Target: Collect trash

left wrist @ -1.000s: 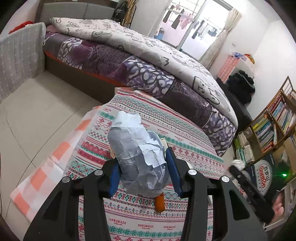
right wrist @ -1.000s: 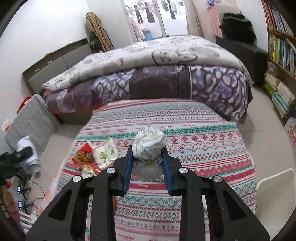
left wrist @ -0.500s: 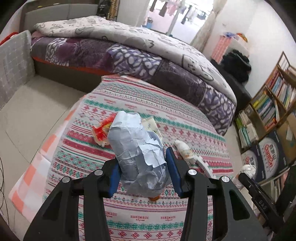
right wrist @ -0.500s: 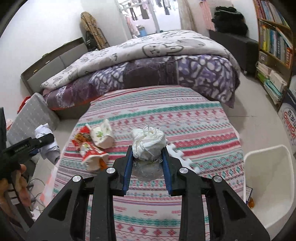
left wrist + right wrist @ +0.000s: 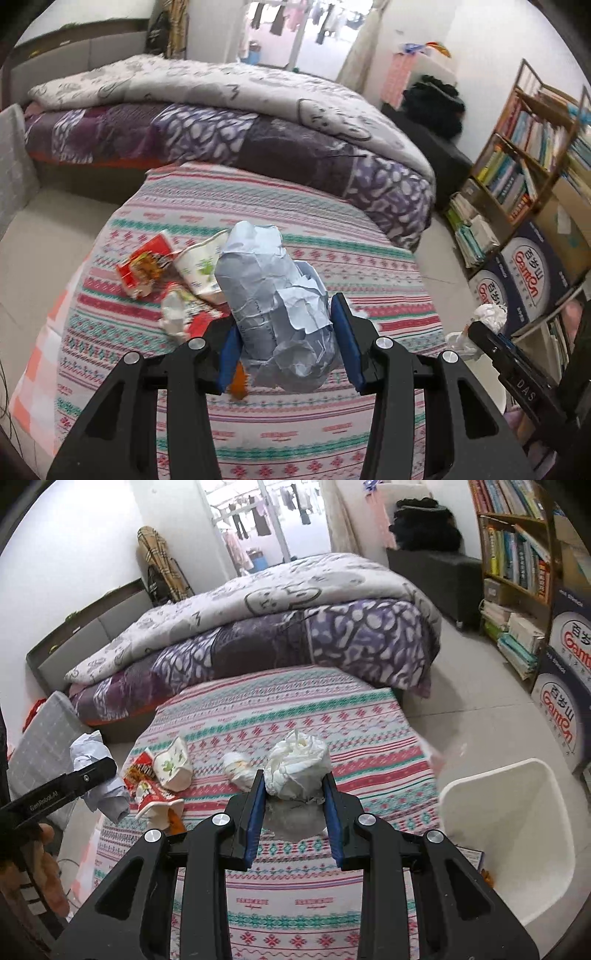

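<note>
The left gripper [image 5: 282,341] is clamped, jaws partly apart, on a large crumpled wad of pale blue-grey paper [image 5: 273,306]. The right gripper [image 5: 293,805] pinches a crumpled white tissue ball [image 5: 298,768] between narrower jaws. Both hang above the worktop draped in a striped patterned cloth [image 5: 295,709], where a red snack wrapper [image 5: 147,786], a squashed white paper cup [image 5: 171,762] and a small white wad [image 5: 238,770] lie together. A white plastic bin [image 5: 517,834] stands just right of the worktop.
</note>
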Demonstrator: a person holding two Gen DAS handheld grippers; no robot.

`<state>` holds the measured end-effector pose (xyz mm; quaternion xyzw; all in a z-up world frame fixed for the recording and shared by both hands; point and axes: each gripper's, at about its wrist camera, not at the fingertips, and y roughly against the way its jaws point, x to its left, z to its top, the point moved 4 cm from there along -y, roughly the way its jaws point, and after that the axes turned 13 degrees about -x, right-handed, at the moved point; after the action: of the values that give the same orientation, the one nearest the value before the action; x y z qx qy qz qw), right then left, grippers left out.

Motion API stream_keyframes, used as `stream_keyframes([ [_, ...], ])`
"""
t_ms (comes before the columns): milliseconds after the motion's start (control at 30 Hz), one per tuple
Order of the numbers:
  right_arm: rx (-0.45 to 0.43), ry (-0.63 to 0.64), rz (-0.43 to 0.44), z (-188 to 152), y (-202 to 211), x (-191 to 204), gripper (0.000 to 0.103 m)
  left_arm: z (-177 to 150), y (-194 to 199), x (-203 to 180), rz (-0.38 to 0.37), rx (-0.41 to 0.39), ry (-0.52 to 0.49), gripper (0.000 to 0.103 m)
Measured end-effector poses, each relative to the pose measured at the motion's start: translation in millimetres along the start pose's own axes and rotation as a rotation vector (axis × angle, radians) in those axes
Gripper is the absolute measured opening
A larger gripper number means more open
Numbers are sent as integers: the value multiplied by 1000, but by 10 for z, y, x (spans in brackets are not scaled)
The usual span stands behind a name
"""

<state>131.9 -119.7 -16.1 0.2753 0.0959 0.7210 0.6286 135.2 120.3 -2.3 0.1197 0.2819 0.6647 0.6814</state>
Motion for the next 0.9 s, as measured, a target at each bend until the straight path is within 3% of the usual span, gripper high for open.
stream_keyframes([
  [333, -45, -79, -120, 121, 286, -624, 29, -131, -52, -630, -62, 4, -95, 46],
  [900, -26, -265, -332, 73, 580, -1671, 29, -454, -124, -1528, -182, 51, -218, 46],
])
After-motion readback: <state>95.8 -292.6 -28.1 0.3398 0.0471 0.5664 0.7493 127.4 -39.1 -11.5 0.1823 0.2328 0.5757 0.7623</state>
